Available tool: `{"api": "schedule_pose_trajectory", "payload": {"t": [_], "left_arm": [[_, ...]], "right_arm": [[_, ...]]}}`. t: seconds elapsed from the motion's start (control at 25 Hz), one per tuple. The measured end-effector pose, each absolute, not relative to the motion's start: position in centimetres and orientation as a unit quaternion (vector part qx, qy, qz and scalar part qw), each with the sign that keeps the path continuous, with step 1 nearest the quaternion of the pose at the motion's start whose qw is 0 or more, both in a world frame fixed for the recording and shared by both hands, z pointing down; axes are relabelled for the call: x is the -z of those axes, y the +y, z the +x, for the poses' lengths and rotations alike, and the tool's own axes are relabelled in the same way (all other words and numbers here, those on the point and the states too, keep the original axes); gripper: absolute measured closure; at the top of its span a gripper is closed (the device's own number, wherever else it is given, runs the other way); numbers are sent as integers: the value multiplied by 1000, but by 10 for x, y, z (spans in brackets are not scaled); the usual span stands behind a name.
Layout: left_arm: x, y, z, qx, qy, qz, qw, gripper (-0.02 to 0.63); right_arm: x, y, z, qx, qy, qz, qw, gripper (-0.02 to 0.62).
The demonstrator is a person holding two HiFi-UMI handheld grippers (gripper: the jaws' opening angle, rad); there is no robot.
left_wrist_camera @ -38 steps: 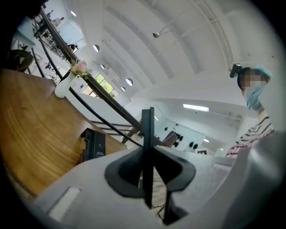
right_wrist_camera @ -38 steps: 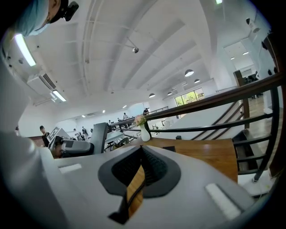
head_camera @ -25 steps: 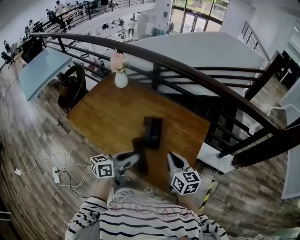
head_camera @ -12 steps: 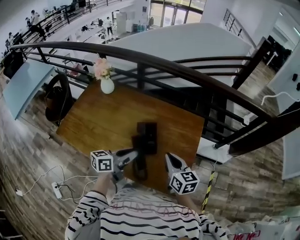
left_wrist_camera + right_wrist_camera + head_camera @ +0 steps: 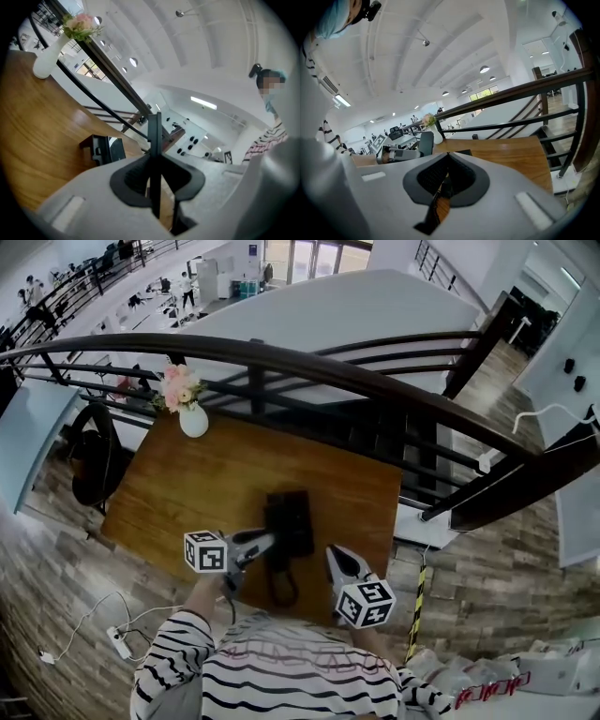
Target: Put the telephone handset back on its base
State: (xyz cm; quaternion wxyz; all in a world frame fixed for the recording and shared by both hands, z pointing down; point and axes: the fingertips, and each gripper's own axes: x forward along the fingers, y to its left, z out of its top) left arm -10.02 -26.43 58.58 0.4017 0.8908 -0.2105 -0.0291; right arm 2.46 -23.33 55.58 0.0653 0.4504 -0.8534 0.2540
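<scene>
Wooden table (image 5: 178, 493): left gripper (image 5: 269, 542) clenched the handset (image 5: 277, 565) over the base (image 5: 294, 517), ready to seat it. Right gripper (image 5: 331, 556) hung closed, empty.

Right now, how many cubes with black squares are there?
2. One cube sits left of the phone; the other cube sits right of it. None seems hidden.

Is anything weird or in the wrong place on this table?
Yes: the telephone handset is off its base. The left hand-held gripper holds it close to the base, with its cord looping toward the near edge of the table. Nothing looks spilled or broken.
</scene>
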Motion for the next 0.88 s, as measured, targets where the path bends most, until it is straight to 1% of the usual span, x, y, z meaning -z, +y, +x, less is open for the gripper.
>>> {"api": "schedule_pose_trajectory", "payload": {"t": [0.56,0.88], "left_arm": [[-649,-317,-109,8,-171,878,446,537],[-676,-337,-105,22,-162,858,487,537]], "right_arm": [[-571,-249,14,-273,-835,471,80,595],[-576,-252,13,-280,-823,486,85,595]]}}
